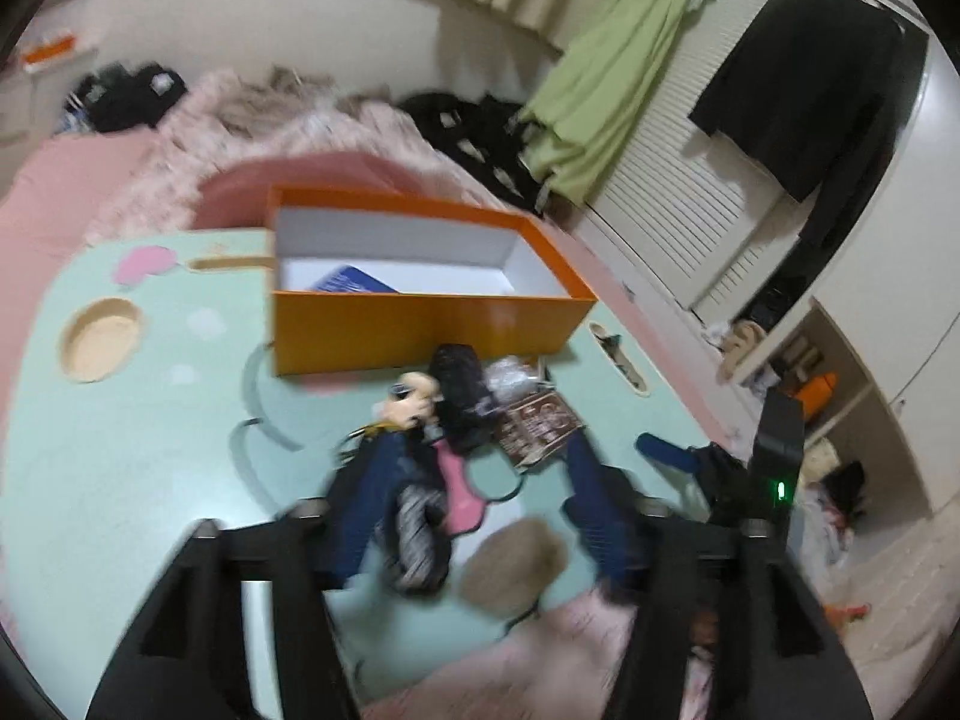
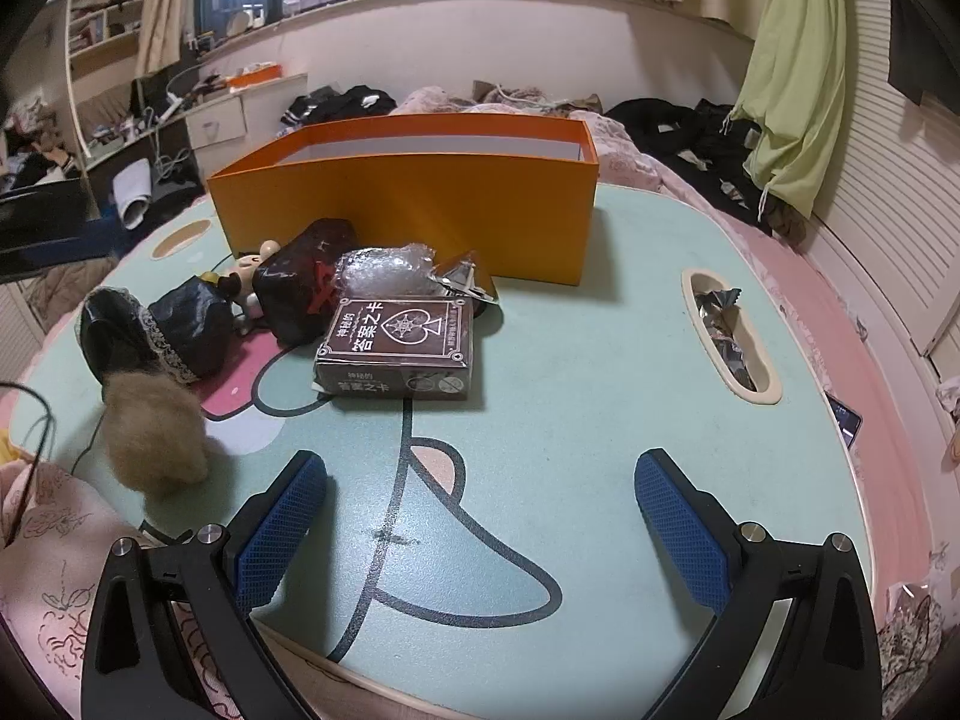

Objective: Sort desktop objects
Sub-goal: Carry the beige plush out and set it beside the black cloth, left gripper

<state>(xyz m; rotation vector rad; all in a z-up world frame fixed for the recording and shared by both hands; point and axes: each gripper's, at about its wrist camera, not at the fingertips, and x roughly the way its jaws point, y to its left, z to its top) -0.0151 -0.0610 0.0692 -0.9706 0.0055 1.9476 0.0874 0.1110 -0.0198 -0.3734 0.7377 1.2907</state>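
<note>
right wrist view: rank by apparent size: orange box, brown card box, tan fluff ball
1. orange box, clearly largest, though farthest.
2. brown card box.
3. tan fluff ball. It looks close to the card box and sits nearer the camera, so 2 versus 3 is unsure.

Green garment [image 2: 792, 78] hanging by louvred doors [image 1: 678, 222], black clothes [image 2: 690, 132] on pink bedding [image 1: 78, 180]

Open mint table on the right, clutter packed at the box's near wall

The orange box [image 2: 420, 204] spans the table's [image 2: 600, 420] far edge; before it crowd the brown card box [image 2: 399, 345], bubble wrap [image 2: 384, 267], dark pouch [image 2: 300, 288] and fur pompom [image 2: 156, 438] (left-near side). Bare surface lies between them and the slot tray [image 2: 729, 336] at the right edge.
</note>
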